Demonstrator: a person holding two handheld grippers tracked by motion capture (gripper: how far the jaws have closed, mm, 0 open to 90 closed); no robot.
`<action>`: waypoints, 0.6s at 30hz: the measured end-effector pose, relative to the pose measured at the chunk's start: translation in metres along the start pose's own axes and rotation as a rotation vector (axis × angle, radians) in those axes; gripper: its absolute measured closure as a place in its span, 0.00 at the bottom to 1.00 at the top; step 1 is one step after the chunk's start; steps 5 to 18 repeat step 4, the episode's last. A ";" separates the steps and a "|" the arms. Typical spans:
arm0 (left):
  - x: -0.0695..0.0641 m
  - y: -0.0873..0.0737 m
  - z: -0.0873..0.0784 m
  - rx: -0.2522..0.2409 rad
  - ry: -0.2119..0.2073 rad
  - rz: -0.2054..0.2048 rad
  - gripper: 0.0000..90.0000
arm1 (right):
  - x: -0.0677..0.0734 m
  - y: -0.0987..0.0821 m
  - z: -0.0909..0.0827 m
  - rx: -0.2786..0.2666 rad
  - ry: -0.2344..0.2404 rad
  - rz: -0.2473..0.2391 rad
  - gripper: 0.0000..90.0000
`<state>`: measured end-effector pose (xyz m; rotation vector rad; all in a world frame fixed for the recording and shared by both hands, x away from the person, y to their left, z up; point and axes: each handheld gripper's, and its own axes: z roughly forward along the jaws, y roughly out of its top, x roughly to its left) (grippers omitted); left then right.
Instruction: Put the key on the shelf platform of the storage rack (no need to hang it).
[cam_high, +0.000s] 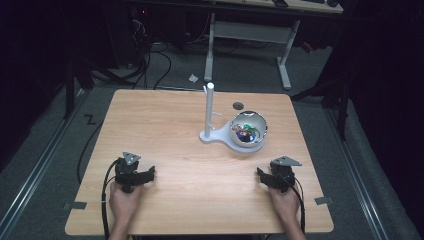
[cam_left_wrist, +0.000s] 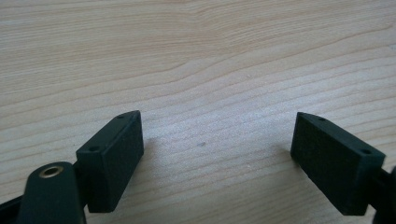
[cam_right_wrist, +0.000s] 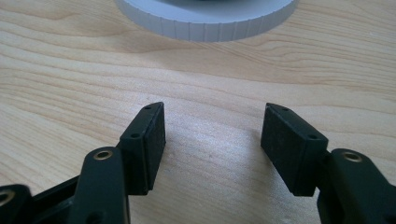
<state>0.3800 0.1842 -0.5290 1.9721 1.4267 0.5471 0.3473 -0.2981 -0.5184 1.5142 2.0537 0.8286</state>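
Tabletop (cam_high: 165, 125) of pale wood is the biggest thing, with a dark floor and cables behind it. Two hands come in from the near edge, one at each corner.

Next in size is the white stand (cam_high: 210, 134). It has a flat base, a tall thin pole (cam_high: 209, 107) that stands straight up, and a round end that carries a bowl (cam_high: 261, 129). The bowl tips toward the person and sits right of the pole. Small bright bits (cam_high: 246, 133) lie inside it, too small to tell what they are. The stand is past the middle of the tabletop, well apart from both hands.

The left claw (cam_left_wrist: 217, 140) rests low over bare wood. Its jaws stand wide apart with nothing between them.

The right claw (cam_right_wrist: 212, 135) is apart too, also with nothing in it. In the right gripper view the ribbed white rim of the stand (cam_right_wrist: 205, 23) lies just ahead of it.

It looks like the very start: both claws wait and nothing is picked up yet. The next move likely needs the right claw to lift, go forward to the bowl, and come down over the bright bits. It should mind the bowl's tipped edge.
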 end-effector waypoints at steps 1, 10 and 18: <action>0.000 0.000 0.000 0.000 0.000 0.000 0.19 | 0.000 0.000 0.000 0.000 0.000 0.000 0.45; 0.000 0.000 0.000 -0.001 0.001 0.000 0.19 | 0.000 0.000 0.000 0.000 0.001 0.000 0.45; 0.000 0.000 0.000 -0.001 0.001 0.000 0.19 | 0.000 0.000 0.000 0.000 0.001 0.000 0.45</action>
